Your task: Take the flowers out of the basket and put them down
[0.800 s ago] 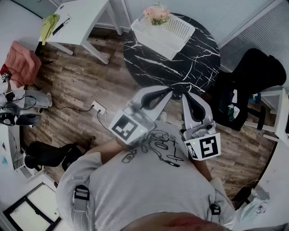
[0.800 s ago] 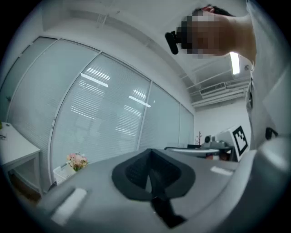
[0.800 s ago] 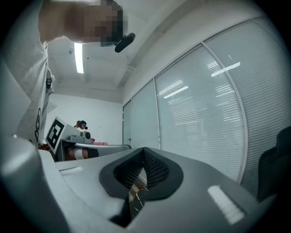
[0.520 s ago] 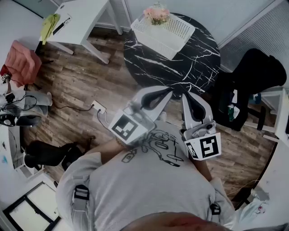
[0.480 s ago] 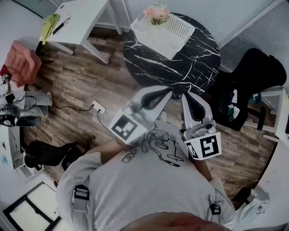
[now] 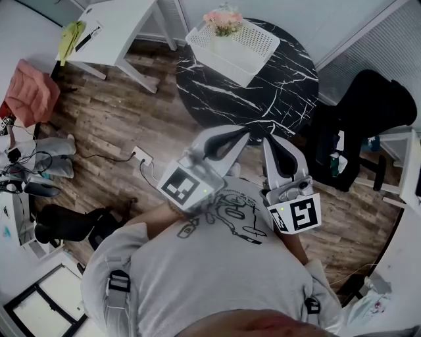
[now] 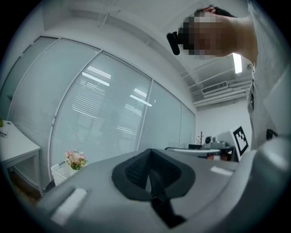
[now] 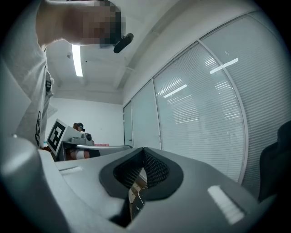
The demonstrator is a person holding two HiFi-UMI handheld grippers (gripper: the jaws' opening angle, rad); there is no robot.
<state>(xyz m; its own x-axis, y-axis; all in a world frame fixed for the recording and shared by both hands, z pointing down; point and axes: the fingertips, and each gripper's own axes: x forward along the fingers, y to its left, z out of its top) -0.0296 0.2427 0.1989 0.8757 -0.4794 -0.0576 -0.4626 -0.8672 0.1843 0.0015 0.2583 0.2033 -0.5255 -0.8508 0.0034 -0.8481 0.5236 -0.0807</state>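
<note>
The flowers [image 6: 224, 20] sit well beyond both grippers. Nearest, at the person's chest, the left gripper [image 6: 246, 133] and right gripper [image 6: 270, 141] point level, jaws pressed together on nothing. Farther, the black table [image 6: 283, 92] bears the white basket [image 6: 256, 49] holding them. Of the two gripper views, only the left one catches them.

A round black bench [image 6: 276, 99] with white veins stands on the wooden floor [image 6: 131, 112], just ahead of the left fingers [image 6: 227, 138] and right fingers [image 6: 281, 153]; a white basket [image 6: 227, 62] sits at its far edge, well beyond them
</note>
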